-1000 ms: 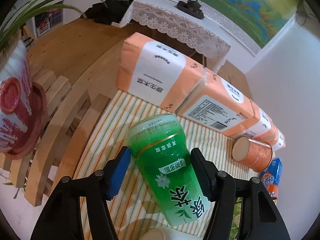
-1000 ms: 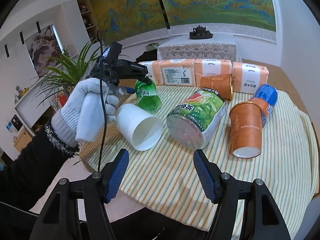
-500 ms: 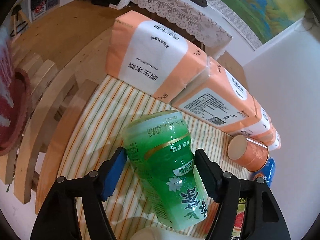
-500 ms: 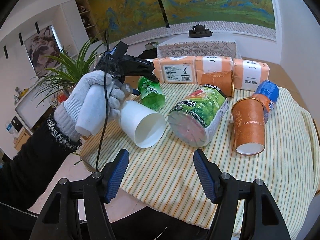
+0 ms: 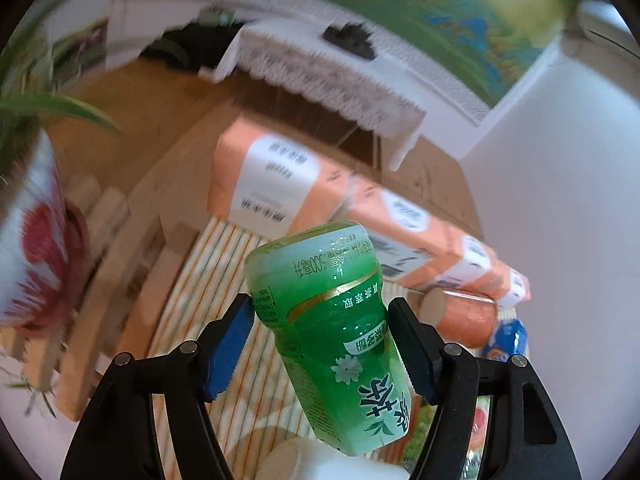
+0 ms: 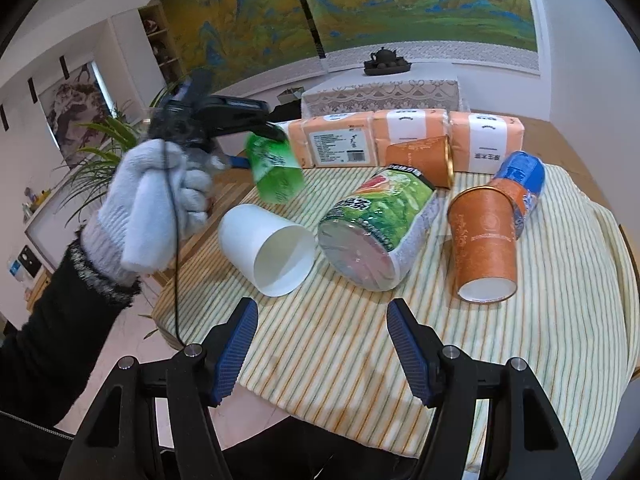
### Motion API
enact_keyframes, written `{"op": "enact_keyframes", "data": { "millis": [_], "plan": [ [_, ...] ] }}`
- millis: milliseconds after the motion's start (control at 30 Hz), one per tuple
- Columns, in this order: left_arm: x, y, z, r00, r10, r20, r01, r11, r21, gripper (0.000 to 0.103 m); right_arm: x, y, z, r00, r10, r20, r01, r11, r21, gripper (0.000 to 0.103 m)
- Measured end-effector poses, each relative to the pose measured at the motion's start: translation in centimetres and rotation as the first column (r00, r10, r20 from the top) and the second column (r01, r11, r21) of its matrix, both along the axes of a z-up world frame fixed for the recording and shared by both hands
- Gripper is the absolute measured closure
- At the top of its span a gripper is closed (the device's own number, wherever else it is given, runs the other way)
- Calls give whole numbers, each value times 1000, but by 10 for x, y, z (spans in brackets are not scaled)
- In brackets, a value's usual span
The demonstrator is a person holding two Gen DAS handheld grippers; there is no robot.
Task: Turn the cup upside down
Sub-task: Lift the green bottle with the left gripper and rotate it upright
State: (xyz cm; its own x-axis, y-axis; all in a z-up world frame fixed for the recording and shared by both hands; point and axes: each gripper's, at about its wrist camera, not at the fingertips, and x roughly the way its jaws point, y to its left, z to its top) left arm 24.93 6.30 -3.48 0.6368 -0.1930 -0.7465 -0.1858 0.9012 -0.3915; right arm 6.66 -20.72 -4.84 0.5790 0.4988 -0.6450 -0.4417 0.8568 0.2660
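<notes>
My left gripper is shut on a green tea cup, held in the air above the striped tablecloth, tilted with its closed base away from me. In the right wrist view the same green cup hangs from the left gripper over the table's left side. A white paper cup lies on its side below it, mouth toward me. My right gripper is open and empty above the table's front edge.
A large green jar lies on its side mid-table. An orange cup stands mouth toward me, with a blue can behind. Another orange cup lies by the tissue packs at the back. A plant pot stands left.
The left gripper has lifted the green cup higher off the cloth and keeps turning it; its view is blurred with motion. The right gripper has barely moved.
</notes>
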Motion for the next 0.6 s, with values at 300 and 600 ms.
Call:
{"op": "enact_keyframes", "data": {
  "millis": [300, 600],
  "plan": [
    [-77, -43, 55, 971, -129, 202, 99, 983, 152, 30, -3, -16, -4, 997, -76, 8, 76, 997, 24, 40],
    [-150, -108, 47, 918, -316, 240, 264, 938, 225, 30, -15, -43, -13, 985, -174, -4, 173, 981, 86, 40]
  ]
}}
